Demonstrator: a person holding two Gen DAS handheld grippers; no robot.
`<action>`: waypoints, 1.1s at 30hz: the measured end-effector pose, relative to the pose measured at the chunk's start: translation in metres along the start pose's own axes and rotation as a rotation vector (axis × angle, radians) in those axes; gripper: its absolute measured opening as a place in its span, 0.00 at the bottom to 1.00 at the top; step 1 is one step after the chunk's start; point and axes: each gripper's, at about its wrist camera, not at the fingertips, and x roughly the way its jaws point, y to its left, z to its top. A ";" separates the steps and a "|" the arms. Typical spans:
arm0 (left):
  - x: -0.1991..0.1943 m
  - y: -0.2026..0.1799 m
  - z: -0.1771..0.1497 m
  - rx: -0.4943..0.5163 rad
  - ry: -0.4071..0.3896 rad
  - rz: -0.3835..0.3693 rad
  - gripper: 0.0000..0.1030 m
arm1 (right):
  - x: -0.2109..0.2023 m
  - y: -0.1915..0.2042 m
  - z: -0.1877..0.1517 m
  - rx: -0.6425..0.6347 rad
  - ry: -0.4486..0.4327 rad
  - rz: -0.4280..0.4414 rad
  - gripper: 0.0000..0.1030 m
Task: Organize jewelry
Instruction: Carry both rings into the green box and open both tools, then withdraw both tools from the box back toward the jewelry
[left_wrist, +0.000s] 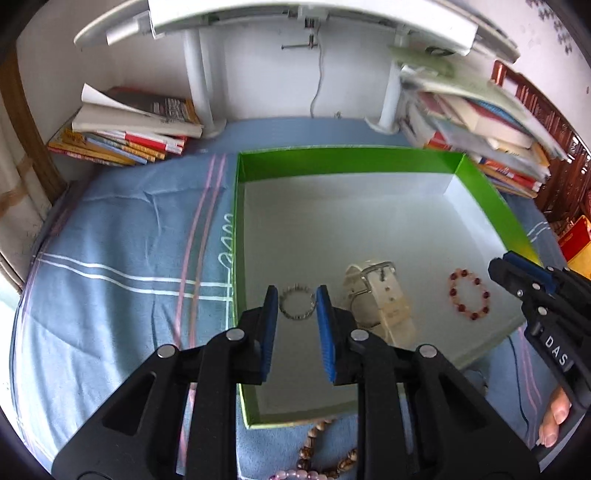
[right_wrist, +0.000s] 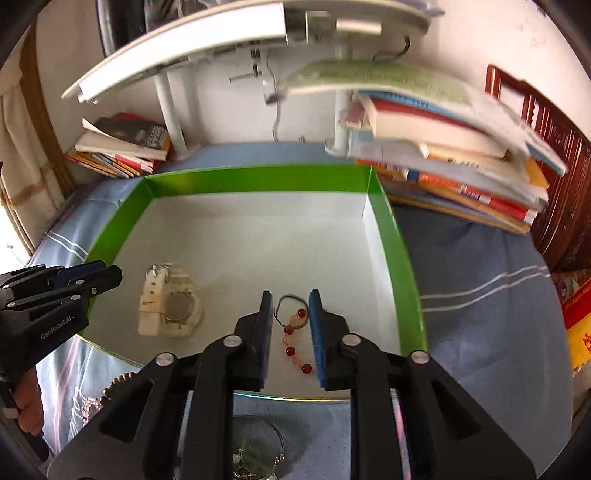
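A green box (left_wrist: 332, 157) with a white floor lies on a blue cloth. On its floor rest a thin silver bracelet (left_wrist: 295, 304), a white watch (left_wrist: 380, 299) and a red bead bracelet (left_wrist: 469, 295). My left gripper (left_wrist: 297, 295) hovers over the silver bracelet, jaws apart and holding nothing. In the right wrist view my right gripper (right_wrist: 290, 297) hangs open above the red bead bracelet (right_wrist: 293, 332), which lies loose on the floor between the fingers. The watch (right_wrist: 170, 306) sits to its left. Each gripper shows in the other's view: right gripper (left_wrist: 506, 266), left gripper (right_wrist: 99, 273).
Brown beads (left_wrist: 325, 443) and pink beads (left_wrist: 295, 474) lie on the cloth just outside the box's near wall. A glassy piece (right_wrist: 255, 450) lies below the right gripper. Book stacks stand at back left (left_wrist: 125, 133) and back right (left_wrist: 487, 136), under a white desk.
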 end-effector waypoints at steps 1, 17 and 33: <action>0.000 0.000 0.000 -0.002 0.002 -0.009 0.27 | -0.002 -0.001 -0.001 0.003 0.000 0.011 0.33; -0.036 0.012 -0.090 -0.046 0.036 0.051 0.72 | -0.040 -0.004 -0.086 -0.016 0.067 0.042 0.49; -0.037 0.036 -0.119 -0.076 0.079 0.082 0.77 | -0.044 0.035 -0.119 -0.138 0.150 0.096 0.65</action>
